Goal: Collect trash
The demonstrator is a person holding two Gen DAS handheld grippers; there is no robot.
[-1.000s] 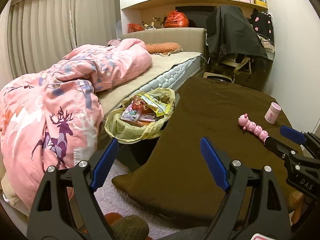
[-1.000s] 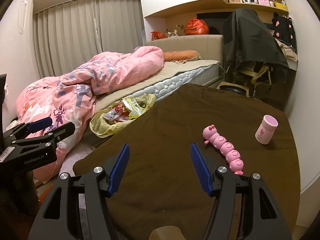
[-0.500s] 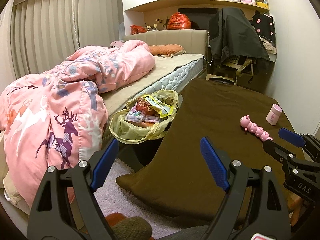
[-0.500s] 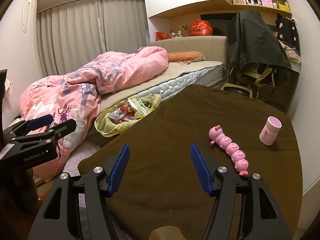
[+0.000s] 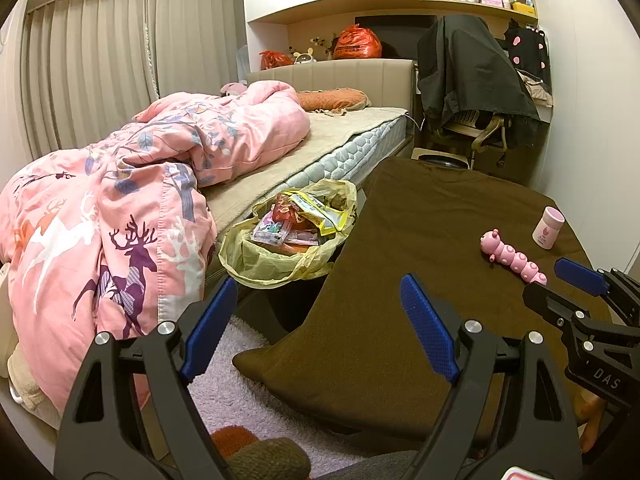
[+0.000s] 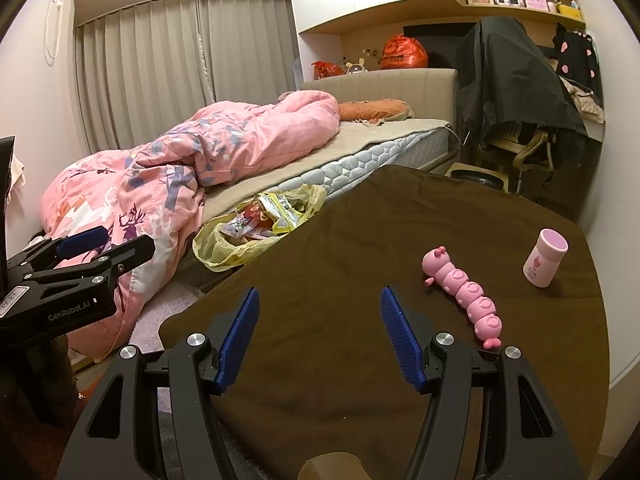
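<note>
A yellow plastic trash bag [image 5: 280, 260] full of snack wrappers [image 5: 304, 220] hangs open between the bed and the brown-covered table [image 5: 420, 240]. It also shows in the right wrist view [image 6: 240, 246]. My left gripper [image 5: 320, 332] is open and empty, held low in front of the bag. My right gripper [image 6: 316, 336] is open and empty above the brown cloth [image 6: 360, 280]. Each gripper shows at the edge of the other's view: the right one [image 5: 568, 284], the left one [image 6: 104, 244].
A pink caterpillar toy [image 6: 464, 292] and a small pink bottle [image 6: 544, 258] stand on the table at the right. A bed with a pink quilt [image 5: 120, 220] fills the left. A chair draped in dark clothes [image 5: 472, 92] stands behind. A pale rug [image 5: 240, 380] lies below.
Both grippers have drawn back a little from the bag and table. Both stay open and empty.
</note>
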